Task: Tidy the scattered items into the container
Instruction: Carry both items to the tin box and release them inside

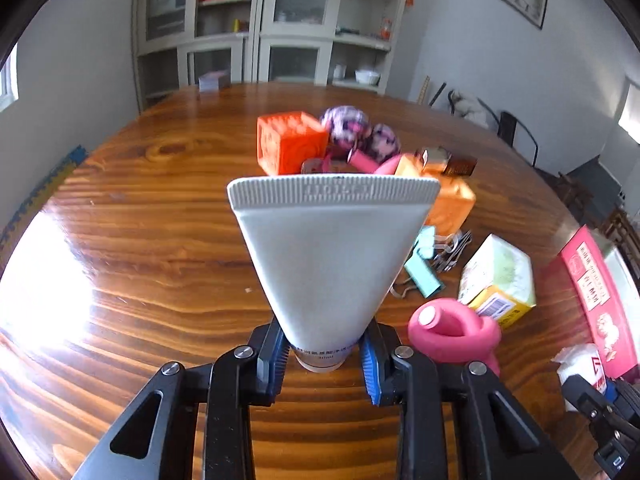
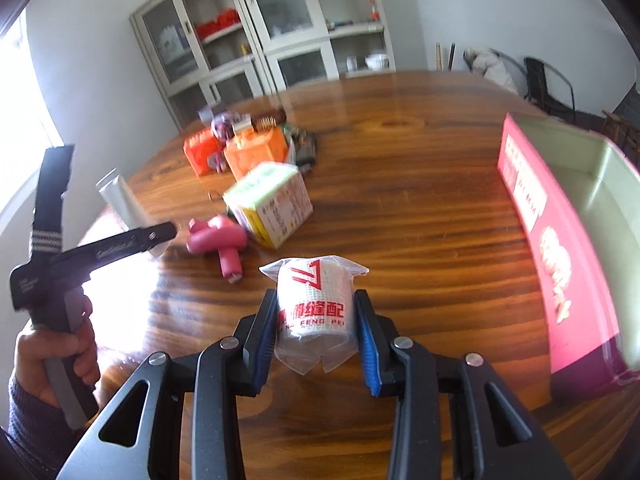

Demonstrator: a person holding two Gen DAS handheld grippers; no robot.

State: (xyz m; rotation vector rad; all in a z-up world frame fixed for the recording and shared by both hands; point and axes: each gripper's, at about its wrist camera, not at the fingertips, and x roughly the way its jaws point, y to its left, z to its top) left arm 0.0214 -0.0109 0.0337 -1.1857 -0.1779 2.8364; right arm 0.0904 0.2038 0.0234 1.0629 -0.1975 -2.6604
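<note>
Two grips: our left gripper (image 1: 325, 354) clasps a tube (image 1: 332, 248) cap-end, crimp pointing away; our right gripper (image 2: 316, 334) clamps an upright roll (image 2: 316, 308).

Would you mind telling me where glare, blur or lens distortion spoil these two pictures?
Left wrist view: window glare whitens the table at the left; the fisheye bends the cabinet; the toy pile behind the tube is soft. Right wrist view: glare burns the tabletop beside the hand; the red box curves at the right edge; the wrapped roll is sharp.
</note>
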